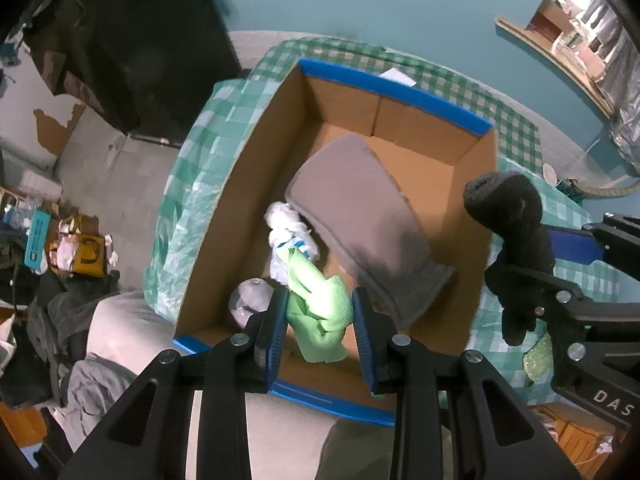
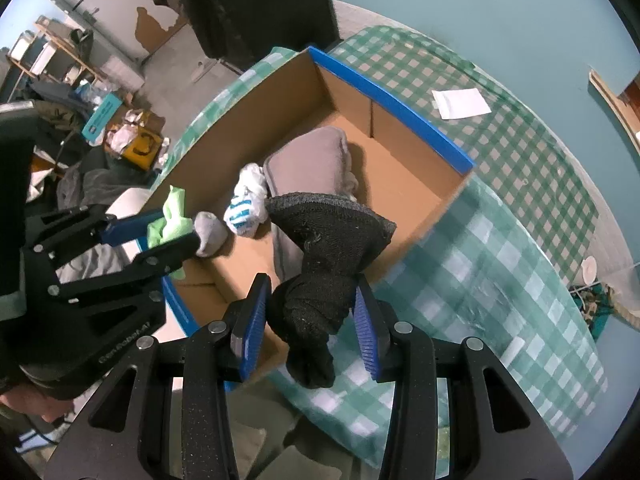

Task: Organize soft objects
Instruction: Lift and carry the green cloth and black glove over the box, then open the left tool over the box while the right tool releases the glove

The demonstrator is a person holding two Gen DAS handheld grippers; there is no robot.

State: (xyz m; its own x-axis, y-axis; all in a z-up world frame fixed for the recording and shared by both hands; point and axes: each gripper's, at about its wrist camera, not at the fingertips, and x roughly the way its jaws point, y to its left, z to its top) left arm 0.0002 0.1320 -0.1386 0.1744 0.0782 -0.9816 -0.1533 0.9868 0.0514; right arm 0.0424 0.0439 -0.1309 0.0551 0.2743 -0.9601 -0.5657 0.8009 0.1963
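Observation:
My left gripper (image 1: 320, 312) is shut on a light green cloth (image 1: 320, 304) and hangs over the near end of an open cardboard box (image 1: 248, 168) with blue-taped edges. Inside the box lie a grey pillow (image 1: 360, 220), a white and blue sock bundle (image 1: 290, 232) and a grey sock ball (image 1: 250, 296). My right gripper (image 2: 310, 316) is shut on a black knitted sock (image 2: 320, 248), held above the box's near right corner. The right gripper (image 1: 540, 276) with the black sock (image 1: 512, 216) also shows at the right of the left wrist view; the left gripper (image 2: 160, 232) appears at the left of the right wrist view.
The box stands on a table covered by a green checked cloth (image 2: 500, 208). A white paper (image 2: 460, 104) lies on the cloth beyond the box. A small green item (image 1: 538, 356) lies on the cloth near the right gripper. Clutter and bags (image 1: 76, 252) cover the floor to the left.

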